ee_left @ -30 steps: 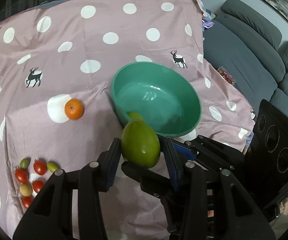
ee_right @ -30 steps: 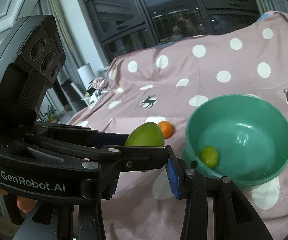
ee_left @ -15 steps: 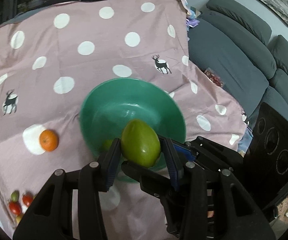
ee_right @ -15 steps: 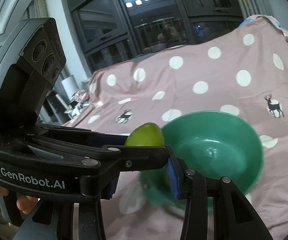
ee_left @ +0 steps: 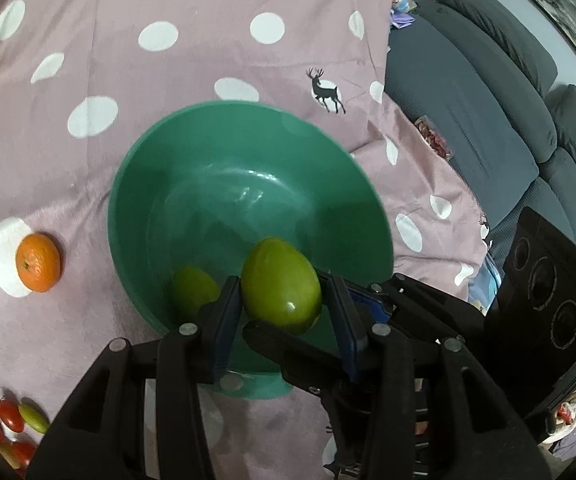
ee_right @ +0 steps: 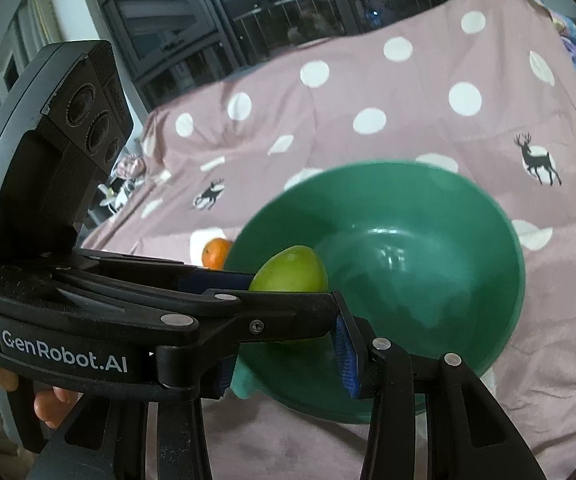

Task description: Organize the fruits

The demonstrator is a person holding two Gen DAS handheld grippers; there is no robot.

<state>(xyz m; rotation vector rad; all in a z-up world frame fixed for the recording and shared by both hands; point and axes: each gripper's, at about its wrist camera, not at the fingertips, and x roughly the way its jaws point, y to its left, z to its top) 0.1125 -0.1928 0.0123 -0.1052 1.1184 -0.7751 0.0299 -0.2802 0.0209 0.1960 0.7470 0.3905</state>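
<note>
Green mango (ee_left: 280, 286) clamped in left gripper (ee_left: 281, 312) over green bowl (ee_left: 247, 128). Small green fruit (ee_left: 193, 292) inside partly hidden by finger. Right gripper (ee_right: 283, 340) grip undeterminable; crossed by left gripper.

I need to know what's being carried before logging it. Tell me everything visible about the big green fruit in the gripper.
The green mango is smooth, glossy and egg-shaped, evenly green with a small highlight. It sits between the left gripper's blue-padded fingers, held over the green bowl, near its front rim, above a smaller green fruit lying inside.
</note>
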